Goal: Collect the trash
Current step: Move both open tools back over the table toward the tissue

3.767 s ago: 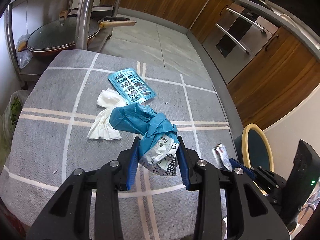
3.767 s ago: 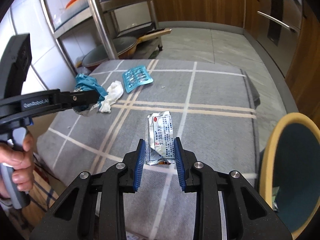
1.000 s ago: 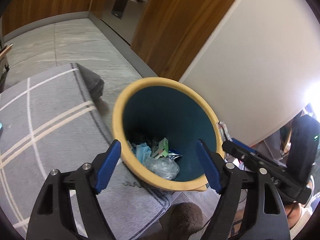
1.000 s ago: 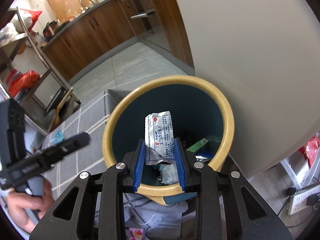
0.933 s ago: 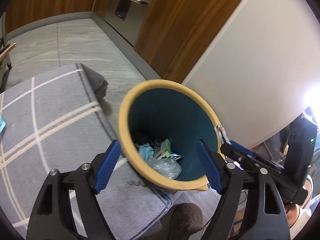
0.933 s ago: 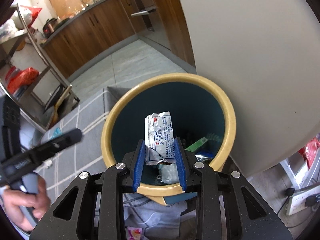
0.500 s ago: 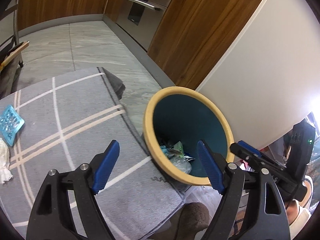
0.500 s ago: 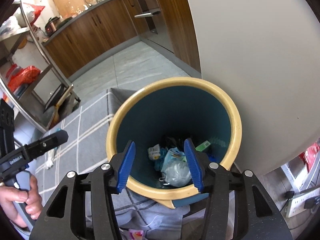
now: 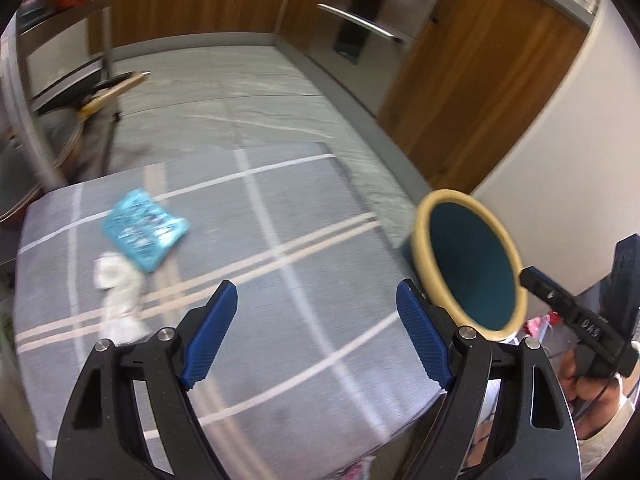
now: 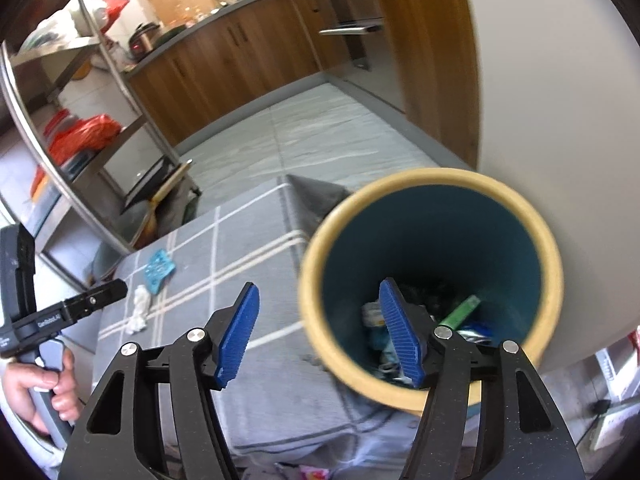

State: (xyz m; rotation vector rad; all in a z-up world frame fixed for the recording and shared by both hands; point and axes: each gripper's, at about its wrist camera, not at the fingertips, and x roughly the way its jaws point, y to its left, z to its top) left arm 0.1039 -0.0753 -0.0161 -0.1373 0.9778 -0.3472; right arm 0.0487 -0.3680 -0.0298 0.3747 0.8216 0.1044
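Observation:
A yellow-rimmed teal trash bin [image 9: 430, 204] stands at the right edge of the grey plaid cloth [image 9: 304, 216]; in the right wrist view [image 10: 400, 188] several pieces of trash [image 10: 374, 316] lie at its bottom. A blue blister pack [image 9: 144, 234] and a crumpled white tissue [image 9: 118, 294] lie on the cloth at the left; both show small in the right wrist view, the pack [image 10: 160, 266] and the tissue [image 10: 138, 312]. My left gripper [image 9: 316, 326] is open and empty above the cloth. My right gripper [image 10: 318, 330] is open and empty at the bin's near left rim.
A metal rack [image 10: 100, 128] with a pan and red bags stands beyond the cloth's left end. Wooden cabinets [image 9: 460, 80] and an oven line the far side of the tiled floor. A white wall [image 10: 560, 100] rises right behind the bin.
My left gripper dropped the blue bag into the bin, then swung left toward the cloth. My right gripper opened and let the foil packet fall in, then shifted left.

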